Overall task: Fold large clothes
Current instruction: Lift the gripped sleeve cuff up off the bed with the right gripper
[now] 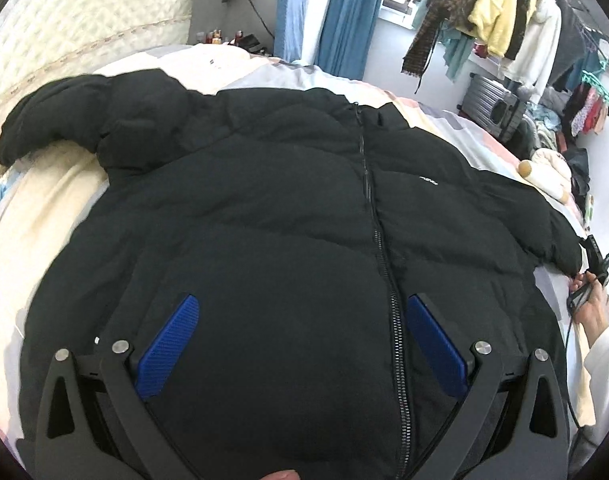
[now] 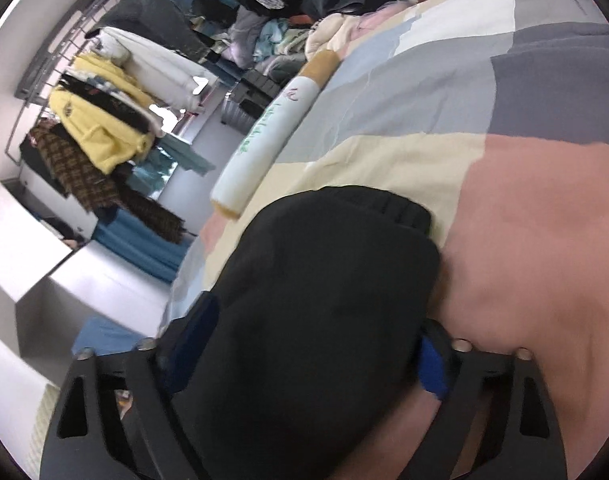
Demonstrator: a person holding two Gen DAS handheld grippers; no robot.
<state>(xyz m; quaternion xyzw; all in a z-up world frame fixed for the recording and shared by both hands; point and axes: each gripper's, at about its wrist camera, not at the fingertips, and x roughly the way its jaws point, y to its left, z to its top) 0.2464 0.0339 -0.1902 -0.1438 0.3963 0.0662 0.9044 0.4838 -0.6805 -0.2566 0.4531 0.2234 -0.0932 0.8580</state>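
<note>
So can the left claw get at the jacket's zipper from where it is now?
Probably yes. The left claw hangs open right over the black puffer jacket, and the zipper runs just inside its right finger. Nothing lies between them.

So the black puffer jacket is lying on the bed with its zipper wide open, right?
Not quite. The black puffer jacket does lie on the bed, but its zipper is closed all the way up the front, as the left wrist view shows.
</note>
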